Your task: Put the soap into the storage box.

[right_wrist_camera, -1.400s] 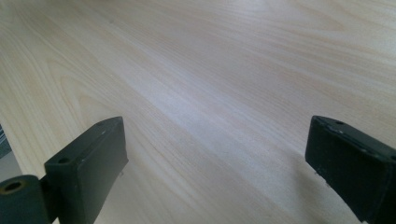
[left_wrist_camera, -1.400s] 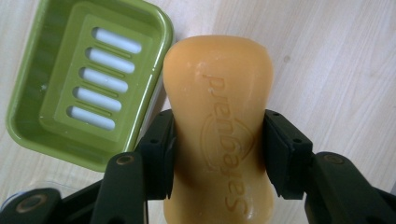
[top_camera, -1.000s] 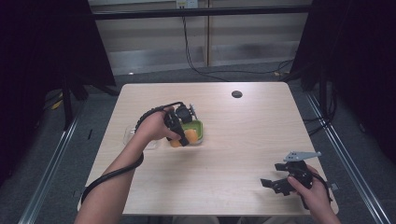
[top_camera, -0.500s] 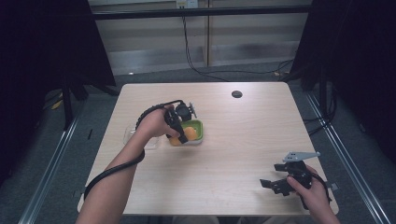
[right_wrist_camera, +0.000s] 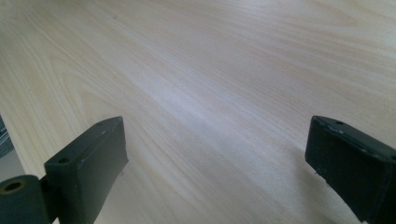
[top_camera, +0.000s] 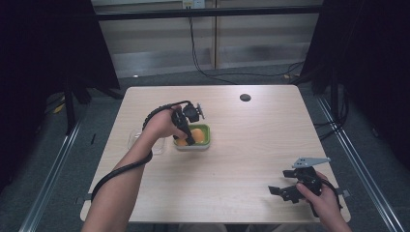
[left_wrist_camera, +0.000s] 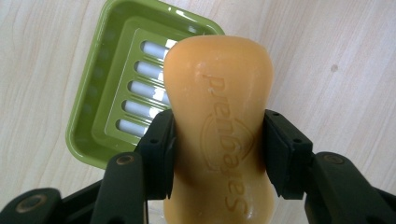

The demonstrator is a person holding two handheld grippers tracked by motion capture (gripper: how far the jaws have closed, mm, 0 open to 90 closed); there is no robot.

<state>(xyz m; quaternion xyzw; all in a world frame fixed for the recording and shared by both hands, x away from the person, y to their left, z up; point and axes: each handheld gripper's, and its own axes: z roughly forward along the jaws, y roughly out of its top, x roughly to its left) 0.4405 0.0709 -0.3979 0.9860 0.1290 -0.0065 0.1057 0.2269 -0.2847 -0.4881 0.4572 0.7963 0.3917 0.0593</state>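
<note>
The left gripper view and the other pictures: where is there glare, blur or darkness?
Left gripper view: the orange soap bar is sharp, its embossed lettering readable; glare sits on the green soap dish rim. Right gripper view: a soft pale sheen crosses the wooden table; the near black jaws look slightly soft. High view: the table is evenly lit, the surroundings at both sides dark.

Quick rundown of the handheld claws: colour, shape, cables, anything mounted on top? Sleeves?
Both are black two-jaw units. The left claw has blocky matte jaws with brass-coloured pivot pins, and a thick black cable trails from it along the forearm. The right claw carries a grey three-cornered plate on top; its jaws are flat rectangular blocks. Forearms are bare, no sleeves visible.
</note>
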